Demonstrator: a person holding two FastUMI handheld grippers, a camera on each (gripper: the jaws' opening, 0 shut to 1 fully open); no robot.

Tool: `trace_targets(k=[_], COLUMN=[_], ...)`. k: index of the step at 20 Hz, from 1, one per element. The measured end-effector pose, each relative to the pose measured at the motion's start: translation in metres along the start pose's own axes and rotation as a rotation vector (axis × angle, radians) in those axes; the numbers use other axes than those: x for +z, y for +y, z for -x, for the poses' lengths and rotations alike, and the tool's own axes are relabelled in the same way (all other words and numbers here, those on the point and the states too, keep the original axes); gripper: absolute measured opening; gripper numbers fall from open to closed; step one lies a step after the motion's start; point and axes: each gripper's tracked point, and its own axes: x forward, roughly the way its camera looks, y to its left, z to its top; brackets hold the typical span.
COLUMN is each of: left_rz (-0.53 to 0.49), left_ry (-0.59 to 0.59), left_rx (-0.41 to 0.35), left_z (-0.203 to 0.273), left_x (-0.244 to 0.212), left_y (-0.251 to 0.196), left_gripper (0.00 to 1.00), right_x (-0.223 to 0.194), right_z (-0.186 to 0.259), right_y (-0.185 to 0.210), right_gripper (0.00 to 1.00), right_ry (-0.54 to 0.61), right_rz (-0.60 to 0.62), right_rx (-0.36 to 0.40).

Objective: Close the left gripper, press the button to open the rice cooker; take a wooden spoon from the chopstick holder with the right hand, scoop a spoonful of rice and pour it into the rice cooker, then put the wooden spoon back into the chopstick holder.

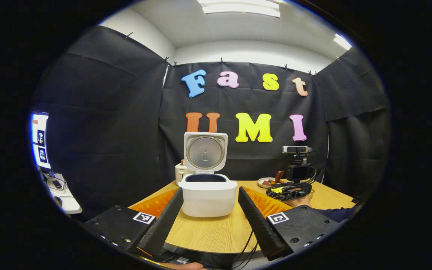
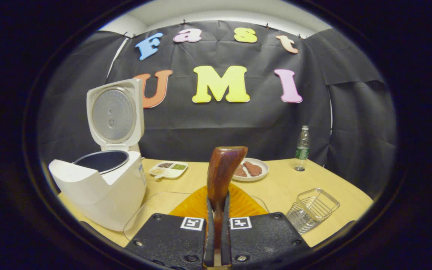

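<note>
Lighting: bright, even, from ceiling light panels [image 1: 240, 7] at top of the left gripper view. Soft shadow beneath the rice cooker [image 1: 207, 193]. Focus sharp centrally; strong fisheye bending toward edges in both views.

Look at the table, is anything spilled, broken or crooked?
Nothing looks spilled or broken. The rice cooker sits upright with its lid standing open. The wire basket looks tipped, resting on the table. The right gripper holds the wooden spoon pointing up.
</note>
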Motion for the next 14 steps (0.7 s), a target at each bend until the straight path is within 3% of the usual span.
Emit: trace_targets(k=[6, 9, 14], left_rz=[-0.009, 0.002, -0.002], left_ry=[-0.002, 0.005, 0.057], left_rx=[-0.022, -0.015, 0.071], left_z=[-0.001, -0.005, -0.025], left_x=[0.0, -0.003, -0.026], left_y=[-0.008, -0.009, 0.002], left_gripper=[0.93, 0.93, 0.93], right_x=[-0.012, -0.014, -0.018], right_z=[0.001, 0.002, -0.007], right_y=[0.018, 0.017, 0.007], right_gripper=[0.12, 0.12, 0.12], right_ry=[0.134, 0.175, 0.259], right_rz=[-0.214, -0.261, -0.488], right_rx=[0.127, 0.163, 0.218])
